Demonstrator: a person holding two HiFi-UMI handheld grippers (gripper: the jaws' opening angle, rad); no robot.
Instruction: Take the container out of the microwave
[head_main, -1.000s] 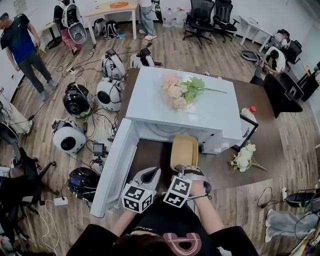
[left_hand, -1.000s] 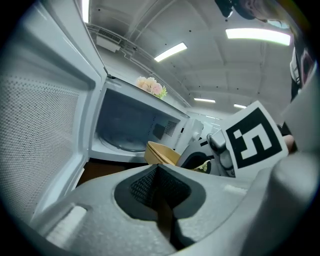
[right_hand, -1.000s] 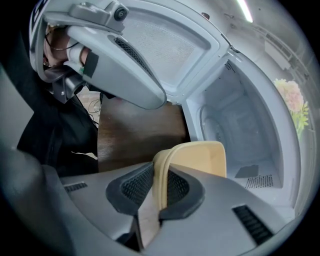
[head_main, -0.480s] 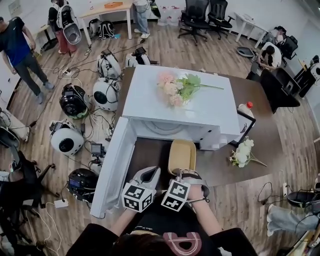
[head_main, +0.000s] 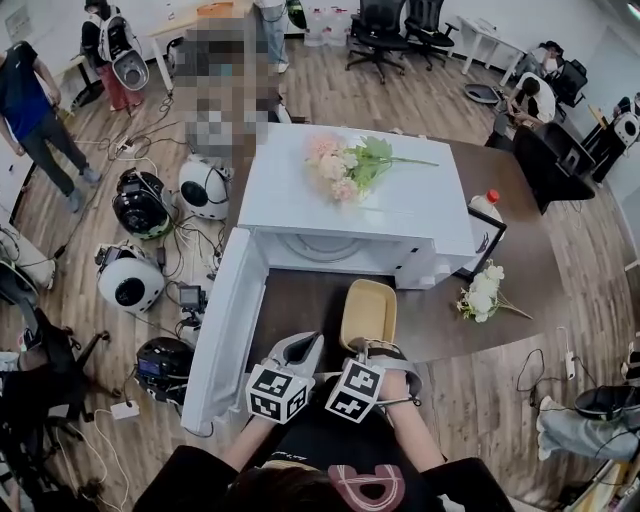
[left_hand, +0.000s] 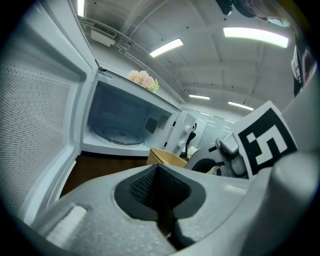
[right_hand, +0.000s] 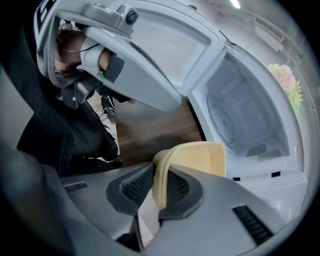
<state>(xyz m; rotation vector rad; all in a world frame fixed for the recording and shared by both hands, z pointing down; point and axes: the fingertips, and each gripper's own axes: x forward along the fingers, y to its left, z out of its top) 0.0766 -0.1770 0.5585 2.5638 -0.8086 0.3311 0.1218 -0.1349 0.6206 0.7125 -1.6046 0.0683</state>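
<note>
- Here, at the lower middle of the head view, the left gripper (head_main: 303, 344) is held low in front of the person, just right of the open microwave door (head_main: 225, 325); it points up the frame toward the oven mouth, only slightly downward; its jaws are pressed together with nothing between them, the dark pads meeting in the left gripper view.
- Just to its right, almost touching it cube to cube, the right gripper (head_main: 368, 347) tilts steeply downward; the person's hand (head_main: 398, 376) wraps its handle, and the forearm runs down to the bottom edge of the frame.
- Its jaws pinch the near rim of the container (head_main: 368, 312); in the right gripper view the thin pale-yellow wall stands between the two pads, one pad inside and one outside.
- The container is a tan, round-cornered rectangular tray, open side up; its long axis runs up and down the head view, from the right gripper toward the microwave (head_main: 425, 220); it is outside the cavity, over the dark brown table (head_main: 300, 305) just in front of the opening; whether its base touches the table I cannot tell.
- Beyond it, the glass turntable (right_hand: 235, 120) shows in the white cavity; a bunch of pink flowers (head_main: 345, 168) lies on the microwave's top.
</note>
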